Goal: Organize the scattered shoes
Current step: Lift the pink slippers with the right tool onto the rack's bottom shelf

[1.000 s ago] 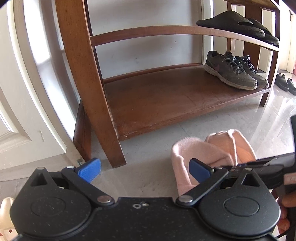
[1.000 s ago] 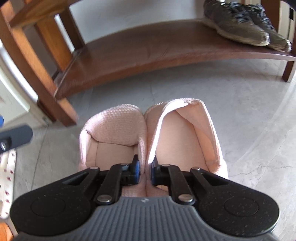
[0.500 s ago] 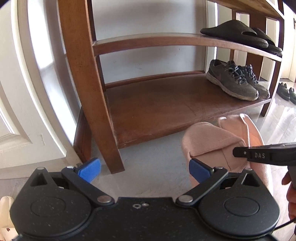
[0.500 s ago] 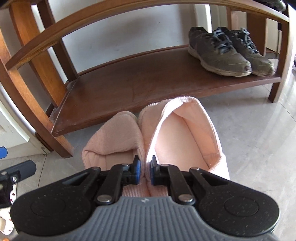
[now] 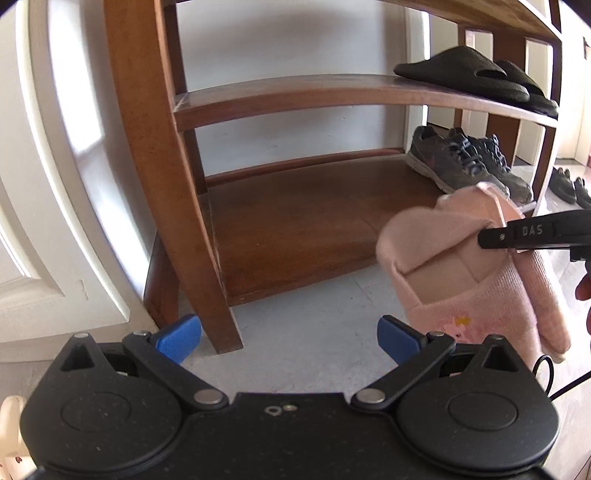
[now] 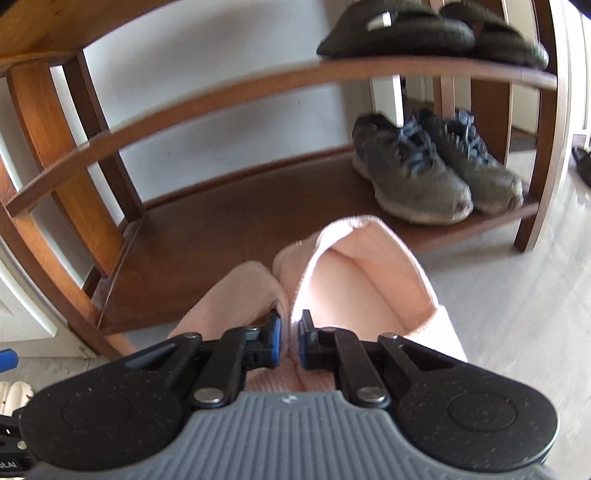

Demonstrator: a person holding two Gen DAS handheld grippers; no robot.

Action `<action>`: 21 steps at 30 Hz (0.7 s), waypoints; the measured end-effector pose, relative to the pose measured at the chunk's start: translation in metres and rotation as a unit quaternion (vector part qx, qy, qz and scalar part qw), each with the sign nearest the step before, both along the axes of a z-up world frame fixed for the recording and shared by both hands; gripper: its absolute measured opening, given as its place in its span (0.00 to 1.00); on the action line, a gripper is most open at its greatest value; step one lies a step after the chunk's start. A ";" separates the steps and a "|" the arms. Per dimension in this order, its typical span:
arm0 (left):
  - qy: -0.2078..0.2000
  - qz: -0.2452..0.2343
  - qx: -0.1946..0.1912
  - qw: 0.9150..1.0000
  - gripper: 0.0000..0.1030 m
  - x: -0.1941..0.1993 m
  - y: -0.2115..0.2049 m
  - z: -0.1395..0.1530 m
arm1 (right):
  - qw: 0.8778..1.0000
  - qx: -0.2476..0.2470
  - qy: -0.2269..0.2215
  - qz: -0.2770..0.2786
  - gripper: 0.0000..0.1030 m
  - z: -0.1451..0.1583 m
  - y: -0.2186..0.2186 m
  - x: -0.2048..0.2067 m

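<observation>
A pair of pink knitted slippers (image 6: 354,280) hangs in the air in front of the wooden shoe rack (image 6: 221,206). My right gripper (image 6: 290,343) is shut on their two inner edges, pinched together. From the left wrist view the pink slippers (image 5: 461,266) dangle at the right, off the floor, with the right gripper's black finger (image 5: 532,234) clamped on them. My left gripper (image 5: 288,338) stands open over the floor near the shoe rack's (image 5: 303,221) left leg, with nothing between its blue pads.
Grey sneakers (image 6: 432,173) sit on the right of the lowest shelf; its left part is bare. Black slides (image 6: 428,35) lie on the shelf above. A white door (image 5: 40,206) stands left of the rack. More dark shoes (image 5: 569,184) lie on the floor far right.
My right gripper has lifted the pink slippers off the floor and carried them toward the rack's lowest shelf. The left gripper has stayed about where it was, open.
</observation>
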State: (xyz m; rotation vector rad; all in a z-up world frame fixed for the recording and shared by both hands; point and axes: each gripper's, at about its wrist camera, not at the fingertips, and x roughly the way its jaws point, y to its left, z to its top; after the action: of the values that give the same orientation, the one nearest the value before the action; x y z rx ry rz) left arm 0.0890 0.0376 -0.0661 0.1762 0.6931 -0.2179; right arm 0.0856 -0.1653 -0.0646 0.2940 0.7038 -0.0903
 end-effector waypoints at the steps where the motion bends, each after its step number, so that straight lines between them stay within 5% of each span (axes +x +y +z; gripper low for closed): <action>1: -0.001 -0.001 0.000 1.000 0.99 0.000 -0.001 0.001 | 1.000 0.002 -0.001 -0.002 0.11 0.001 -0.002 0.002; 21: 0.003 0.032 0.045 0.998 0.99 0.001 0.005 0.001 | 0.998 -0.042 -0.020 0.046 0.10 -0.012 -0.006 0.153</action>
State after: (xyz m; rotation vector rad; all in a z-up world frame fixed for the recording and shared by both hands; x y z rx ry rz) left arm 0.0902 0.0423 -0.0652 0.2384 0.7134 -0.1263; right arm 0.2390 -0.1713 -0.0770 0.1826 0.6712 -0.0259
